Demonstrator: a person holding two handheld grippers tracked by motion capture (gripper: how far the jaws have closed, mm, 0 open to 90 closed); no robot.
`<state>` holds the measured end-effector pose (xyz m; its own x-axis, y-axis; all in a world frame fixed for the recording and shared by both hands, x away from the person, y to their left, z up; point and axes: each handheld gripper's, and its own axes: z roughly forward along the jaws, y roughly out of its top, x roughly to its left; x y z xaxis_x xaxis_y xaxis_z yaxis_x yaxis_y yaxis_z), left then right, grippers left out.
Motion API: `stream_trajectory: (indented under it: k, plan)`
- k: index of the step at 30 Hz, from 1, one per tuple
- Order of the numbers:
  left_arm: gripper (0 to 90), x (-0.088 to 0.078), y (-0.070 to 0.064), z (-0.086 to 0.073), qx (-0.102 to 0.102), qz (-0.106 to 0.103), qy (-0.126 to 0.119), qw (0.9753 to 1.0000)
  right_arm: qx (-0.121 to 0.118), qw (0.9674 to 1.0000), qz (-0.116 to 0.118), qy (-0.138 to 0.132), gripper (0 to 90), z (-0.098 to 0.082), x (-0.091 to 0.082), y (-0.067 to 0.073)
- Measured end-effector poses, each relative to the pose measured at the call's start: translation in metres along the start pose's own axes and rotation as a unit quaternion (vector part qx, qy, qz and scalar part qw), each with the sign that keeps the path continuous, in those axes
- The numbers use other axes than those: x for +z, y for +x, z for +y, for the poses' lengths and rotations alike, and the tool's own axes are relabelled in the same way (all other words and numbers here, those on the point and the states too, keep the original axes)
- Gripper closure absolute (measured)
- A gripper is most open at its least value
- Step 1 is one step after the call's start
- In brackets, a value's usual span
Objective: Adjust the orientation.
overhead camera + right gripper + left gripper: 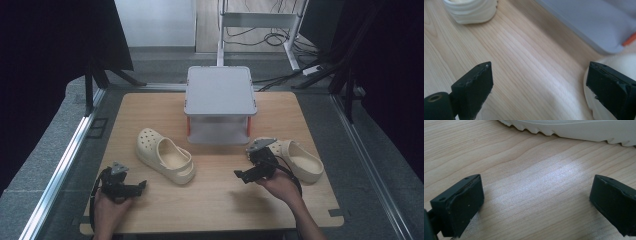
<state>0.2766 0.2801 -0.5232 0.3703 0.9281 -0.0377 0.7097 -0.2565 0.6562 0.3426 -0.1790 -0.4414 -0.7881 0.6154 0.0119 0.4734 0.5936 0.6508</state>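
Two cream clogs lie on the wooden table (220, 200). The left clog (165, 156) sits left of centre, and its ridged sole (574, 130) runs along the top of the left gripper view. The right clog (302, 161) lies at the right. My left gripper (137, 187) rests low near the front left, open over bare wood (536, 192), a short way from the left clog. My right gripper (243, 162) is open just left of the right clog, whose toe (624, 62) shows beside its right jaw. Nothing is between either pair of jaws.
A grey two-level stand (220, 90) with orange legs (630, 40) stands at the back middle of the table, and its lower tray (586, 22) is close ahead of my right gripper. The left clog's heel (471, 10) shows in the far left of the right gripper view. Metal rails flank the table.
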Motion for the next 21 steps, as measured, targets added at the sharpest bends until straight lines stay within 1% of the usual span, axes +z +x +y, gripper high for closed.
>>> stream_trajectory:
  k: [5,6,7,8,13,16,18,19,20,21]
  plan:
    - [0.0,0.000,0.000,0.000,0.000,0.000,0.000,1.0000,-0.013,0.9998,0.010,0.008,9.3,0.023,0.006,0.005]
    - [0.0,0.000,0.000,0.000,0.003,0.001,0.000,1.0000,-0.015,0.9997,0.014,0.010,9.3,0.028,0.008,0.006]
    - [0.0,0.000,0.000,0.000,0.003,0.001,0.000,1.0000,-0.015,0.9997,0.014,0.010,9.3,0.028,0.008,0.006]
    - [0.0,0.000,0.001,0.000,0.004,0.000,0.002,1.0000,-0.025,0.9993,0.022,0.014,9.4,0.038,0.011,0.008]
    - [0.0,0.000,0.001,0.000,0.004,0.001,0.000,1.0000,-0.038,0.9983,0.039,0.023,10.0,0.061,0.021,0.013]
    - [0.0,0.000,0.001,0.000,0.004,0.001,0.000,1.0000,-0.041,0.9980,0.043,0.023,13.3,0.076,0.028,0.017]
    - [0.0,0.000,0.001,0.000,0.004,0.001,0.000,1.0000,-0.044,0.9980,0.039,0.023,13.9,0.085,0.032,0.019]
    - [0.0,0.000,0.001,0.000,0.004,0.001,0.000,1.0000,-0.044,0.9980,0.039,0.023,13.9,0.085,0.032,0.019]
    - [0.0,0.000,0.001,0.000,0.004,0.001,0.000,1.0000,-0.050,0.9976,0.039,0.027,17.4,0.095,0.038,0.021]
    - [0.0,0.000,0.001,0.000,0.004,0.001,0.000,1.0000,-0.050,0.9976,0.039,0.027,17.4,0.095,0.038,0.021]
